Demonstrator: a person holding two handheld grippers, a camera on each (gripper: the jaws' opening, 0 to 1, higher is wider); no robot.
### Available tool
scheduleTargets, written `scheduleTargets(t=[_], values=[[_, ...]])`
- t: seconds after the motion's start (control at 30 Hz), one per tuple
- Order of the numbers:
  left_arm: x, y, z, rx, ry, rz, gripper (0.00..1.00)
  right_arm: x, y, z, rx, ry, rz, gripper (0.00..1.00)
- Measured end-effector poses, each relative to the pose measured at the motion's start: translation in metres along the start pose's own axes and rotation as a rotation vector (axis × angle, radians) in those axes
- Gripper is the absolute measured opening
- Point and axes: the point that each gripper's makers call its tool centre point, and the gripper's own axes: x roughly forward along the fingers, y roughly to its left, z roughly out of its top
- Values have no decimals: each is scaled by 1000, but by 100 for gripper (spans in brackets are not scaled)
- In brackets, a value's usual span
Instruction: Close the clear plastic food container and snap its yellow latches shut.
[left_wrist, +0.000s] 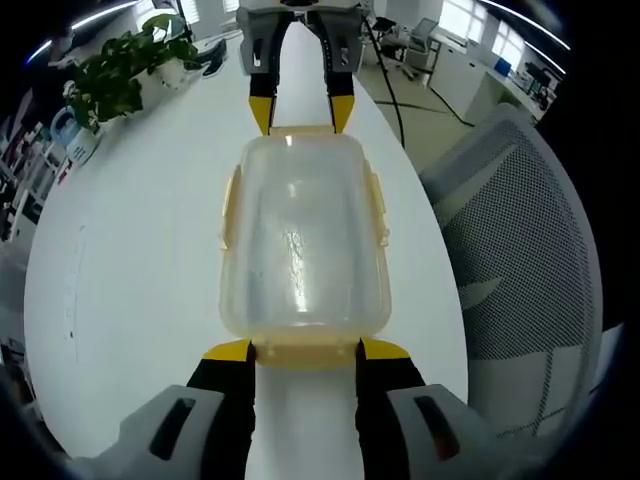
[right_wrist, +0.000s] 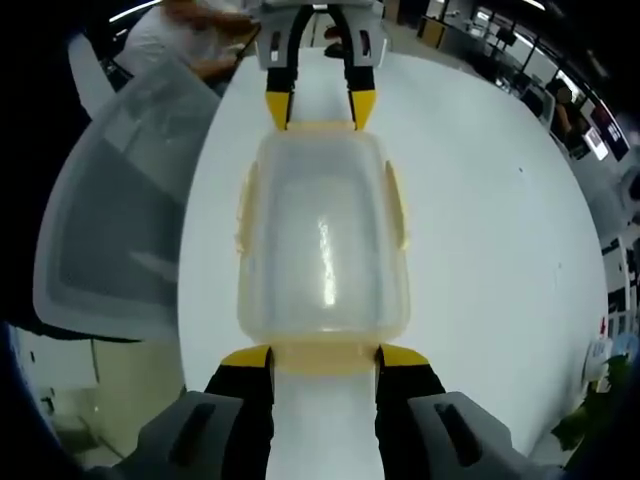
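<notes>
Lid is sitting on the container (left_wrist: 303, 235), so closing looks done; side latches (left_wrist: 377, 205) appear not fully snapped, hard to tell. Container is being flanked on the table (left_wrist: 130, 260): left gripper (left_wrist: 305, 350) and right gripper (right_wrist: 324, 357) both partly open, each straddling an end latch just ahead of its tips.

A frosted container lid (left_wrist: 300, 240) hides whatever lies inside. The latch (left_wrist: 305, 352) at the near end sits partly behind the gripper tips. A mesh chair (left_wrist: 520, 250) is cut off by the picture's edge.
</notes>
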Motion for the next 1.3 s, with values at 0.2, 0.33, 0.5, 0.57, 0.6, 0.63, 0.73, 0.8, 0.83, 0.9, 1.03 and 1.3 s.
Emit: scheduleTargets(t=[0.2, 0.33, 0.5, 0.57, 0.6, 0.63, 0.73, 0.8, 0.83, 0.9, 1.03, 1.3], values=[[1, 1, 2, -8, -13, 2, 38, 1, -1, -4, -3, 11, -10, 38], [4, 0, 1, -5, -1, -4, 39, 2, 1, -3, -3, 10, -7, 38], [4, 1, 0, 2, -11, -6, 39, 3, 1, -4, 11, 0, -3, 38], [4, 0, 0, 3, -12, -8, 39, 2, 2, -3, 14, -2, -2, 38], [5, 0, 0, 4, -11, -8, 39, 2, 2, -3, 15, -3, -2, 38], [5, 0, 0, 7, -10, -8, 39, 3, 2, -4, 13, -5, -2, 38], [5, 1, 0, 12, -11, -8, 39, 3, 2, -4, 13, -12, 1, 38], [5, 0, 0, 16, -10, -8, 39, 3, 2, -3, 13, -13, 1, 38], [6, 0, 0, 16, -10, -8, 39, 3, 2, -3, 12, -13, 2, 38], [6, 0, -1, 19, -8, -9, 39, 3, 2, -3, 12, -10, 3, 38], [6, 0, -1, 21, -5, -9, 40, 3, 2, -3, 8, -4, 4, 39], [6, -1, -3, 49, 13, -7, 45, 3, 4, -2, 13, 1, 6, 40]])
